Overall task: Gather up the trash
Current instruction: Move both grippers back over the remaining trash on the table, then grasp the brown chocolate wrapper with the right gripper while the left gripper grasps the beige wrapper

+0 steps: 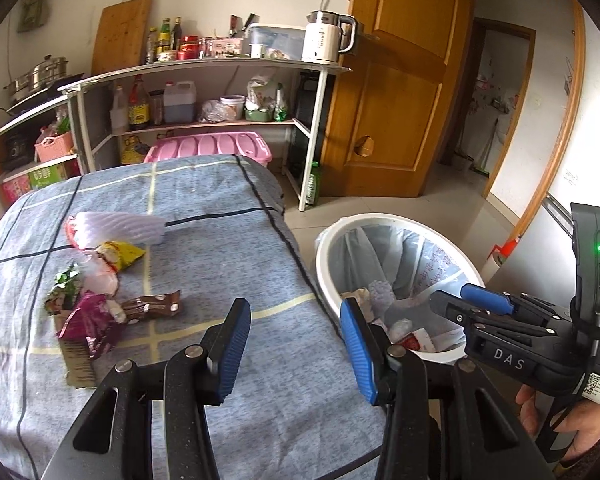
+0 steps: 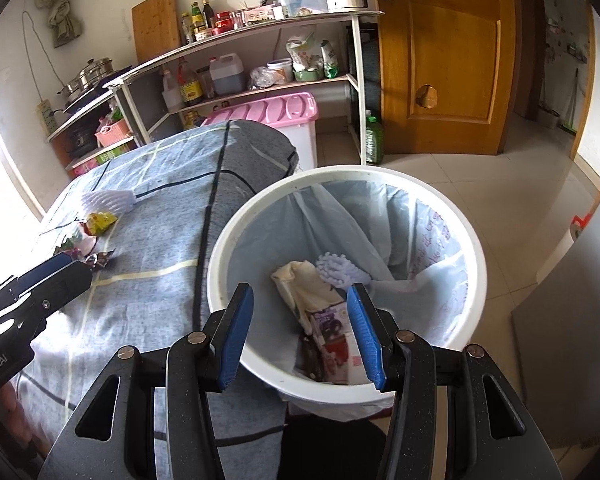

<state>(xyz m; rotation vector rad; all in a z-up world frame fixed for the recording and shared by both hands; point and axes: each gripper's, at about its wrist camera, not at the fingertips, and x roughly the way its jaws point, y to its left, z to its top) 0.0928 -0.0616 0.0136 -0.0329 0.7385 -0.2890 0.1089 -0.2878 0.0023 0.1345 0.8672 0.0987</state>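
A white trash bin (image 2: 474, 264) lined with a bag stands beside the table and holds several pieces of trash; it also shows in the left wrist view (image 1: 328, 276). My right gripper (image 2: 300, 332) is open and empty above the bin's near rim. My left gripper (image 1: 296, 350) is open and empty over the blue checked tablecloth (image 1: 220, 240). Left of it lies a pile of trash: a white foam net (image 1: 120, 230), a yellow wrapper (image 1: 122, 254), a brown wrapper (image 1: 152, 306), a purple packet (image 1: 92, 326) and a green wrapper (image 1: 62, 288).
A white shelf unit (image 1: 204, 92) with bottles, a kettle (image 1: 326, 36) and pots stands behind the table. A pink-lidded box (image 1: 212, 146) sits under it. A wooden door (image 1: 392, 92) stands open at the right, with tiled floor (image 2: 480, 176) around the bin.
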